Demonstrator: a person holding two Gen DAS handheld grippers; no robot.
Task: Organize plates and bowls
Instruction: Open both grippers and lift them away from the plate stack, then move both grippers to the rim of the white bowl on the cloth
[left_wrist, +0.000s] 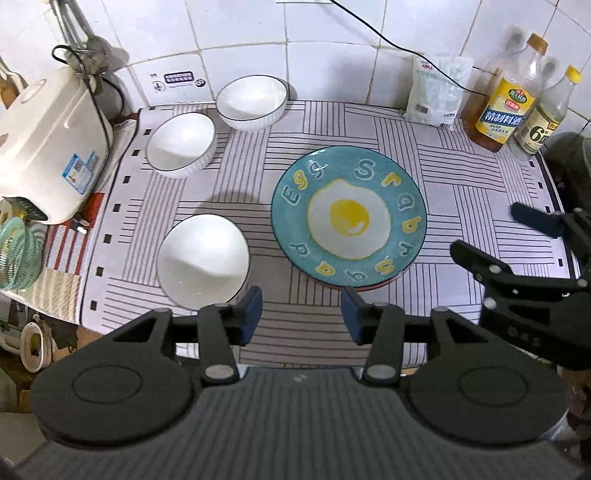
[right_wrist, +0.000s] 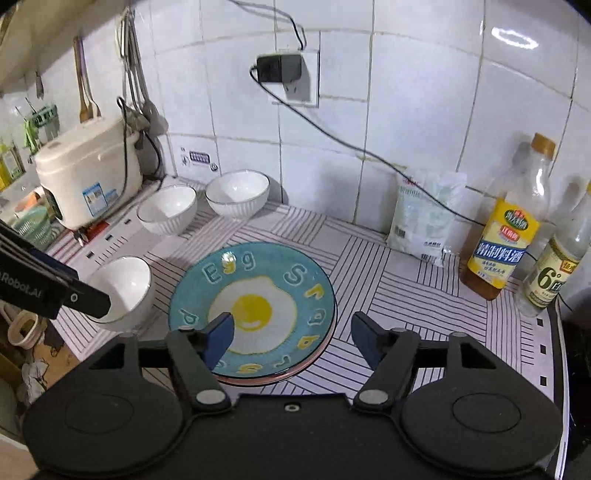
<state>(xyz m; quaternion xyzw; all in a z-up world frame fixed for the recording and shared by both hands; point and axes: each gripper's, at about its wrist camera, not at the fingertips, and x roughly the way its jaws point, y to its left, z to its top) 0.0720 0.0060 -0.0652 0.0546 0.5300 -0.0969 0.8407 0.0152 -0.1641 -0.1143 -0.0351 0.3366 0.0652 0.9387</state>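
1. Both claws hang empty above the counter: the left gripper (left_wrist: 301, 314) is part-open, the right gripper (right_wrist: 291, 338) wide, nothing between their pads.
2. The egg-print plate (left_wrist: 349, 216) tops a stack at centre; grabbing only its rim could drag the plates beneath.
3. Three white bowls lie at nine to eleven o'clock; the nearest bowl (left_wrist: 203, 258) sits close to the counter's front edge, so a nudge might tip it off.

White rice cooker (right_wrist: 88, 177) far left, perhaps a salt bag (right_wrist: 424, 218), two bottles (right_wrist: 506, 229) right, striped cloth (right_wrist: 406, 295) beneath
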